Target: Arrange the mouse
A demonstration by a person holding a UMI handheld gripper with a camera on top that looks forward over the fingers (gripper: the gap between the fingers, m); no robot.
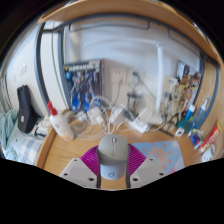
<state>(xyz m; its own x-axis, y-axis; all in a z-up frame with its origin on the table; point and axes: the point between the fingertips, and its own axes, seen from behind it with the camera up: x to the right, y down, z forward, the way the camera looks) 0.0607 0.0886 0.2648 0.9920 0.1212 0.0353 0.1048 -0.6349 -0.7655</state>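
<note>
Mouse between the fingers, at the near edge of the desk.

You have the gripper (113,172) around the mouse (113,158), with a pink-purple pad flanking each side; whether the pads truly press on the shell you cannot tell from here, so treat the hold as unconfirmed. Before you carry it, squeeze evenly across the widest part of the body and keep it level, because a smooth, rounded shell like this is likely to slip forward out of a loose pinch. Move it low over the wooden desk (70,150) and set it flat on the mouse pad (160,155) just beside it. The mouse is grey, oval and domed, its narrow end pointing toward the cluttered back edge of the desk.
</note>
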